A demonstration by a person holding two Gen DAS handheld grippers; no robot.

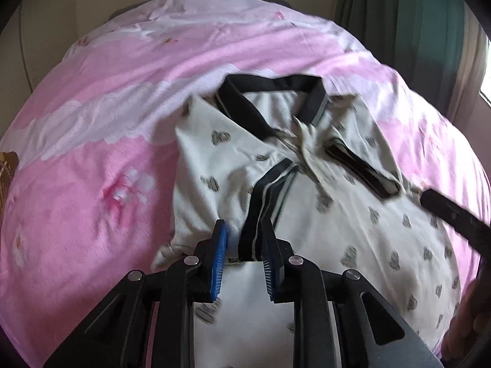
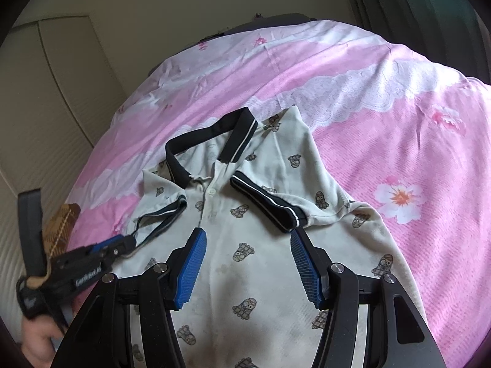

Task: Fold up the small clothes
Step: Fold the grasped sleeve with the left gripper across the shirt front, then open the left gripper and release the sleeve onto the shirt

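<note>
The left gripper [image 1: 245, 239] has its blue pads closed on the dark-trimmed cuff [image 1: 259, 214] of the polo shirt's [image 1: 337, 214] sleeve; from its own camera the striped band runs up between the pads, and the cloth below them is hidden by the gripper body. In the right wrist view the same gripper [image 2: 127, 242] sits at the left edge, pinching that sleeve hem just off the shirt's side, with part of a hand [image 2: 36, 343] beneath it, cut off by the frame and blurred.

The right gripper [image 2: 245, 239] hangs above the shirt's chest with its jaws apart and nothing between them; its pads touch no cloth that I can make out. In the left view only a dark bar of it [image 1: 451, 214] shows at the right edge.

The shirt lies front up on the bed, on a pink flowered sheet [image 2: 414, 153], collar [image 2: 211, 141] away from the cameras. The other sleeve [image 2: 307, 190] is folded in across the chest. The shirt's lower hem is out of sight under the grippers. A brown patterned thing [image 2: 61, 230] at the bed's left edge is half hidden and I cannot tell what it is.
</note>
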